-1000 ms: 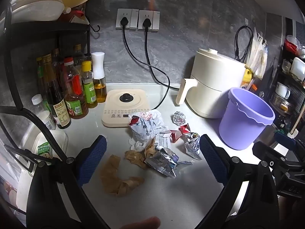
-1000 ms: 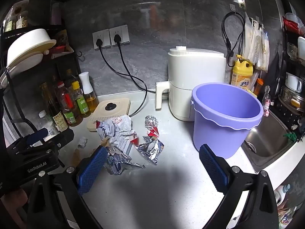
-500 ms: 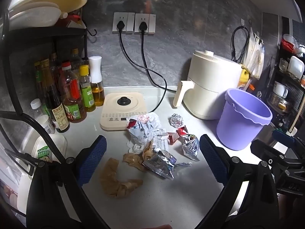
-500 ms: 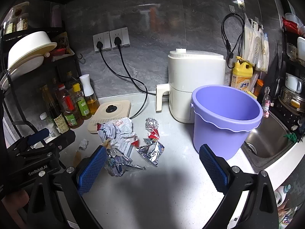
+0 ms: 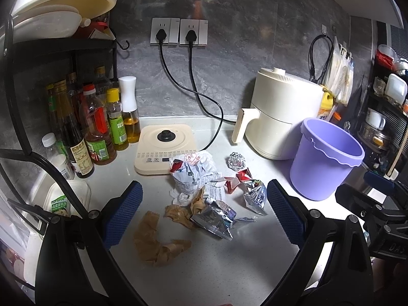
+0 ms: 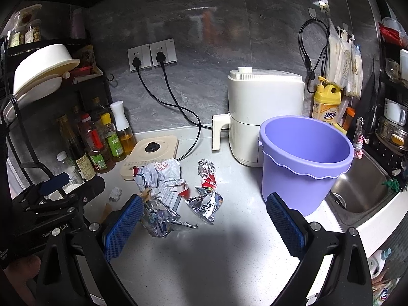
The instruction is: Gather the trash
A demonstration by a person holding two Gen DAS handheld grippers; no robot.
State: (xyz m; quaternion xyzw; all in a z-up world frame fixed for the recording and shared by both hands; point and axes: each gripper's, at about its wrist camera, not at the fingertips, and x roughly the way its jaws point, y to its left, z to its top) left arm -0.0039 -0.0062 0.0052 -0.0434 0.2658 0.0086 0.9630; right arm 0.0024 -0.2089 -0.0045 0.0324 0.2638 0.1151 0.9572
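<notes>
A heap of trash lies on the white counter: a crumpled white wrapper [image 5: 193,170] [image 6: 159,172], brown paper [image 5: 155,239], silver foil packets [image 5: 216,216] [image 6: 206,204], a foil ball [image 5: 236,160] [image 6: 206,168] and red scraps [image 5: 233,181]. To its right stands an empty purple bucket [image 5: 323,163] [image 6: 303,160]. My left gripper [image 5: 202,215] hangs open above the heap, holding nothing. My right gripper [image 6: 204,225] is open too, over bare counter between heap and bucket. Each gripper's body shows at the edge of the other's view.
A cream hotplate [image 5: 163,148] sits behind the heap, its cords running to wall sockets [image 5: 178,32]. Sauce bottles [image 5: 97,127] and a dark rack with bowls stand left. A white air fryer [image 5: 283,117] is behind the bucket. A sink [image 6: 362,191] lies right.
Both views have drawn back and risen a little, so the trash heap sits slightly farther and lower between the fingers. Nothing has been picked up.
</notes>
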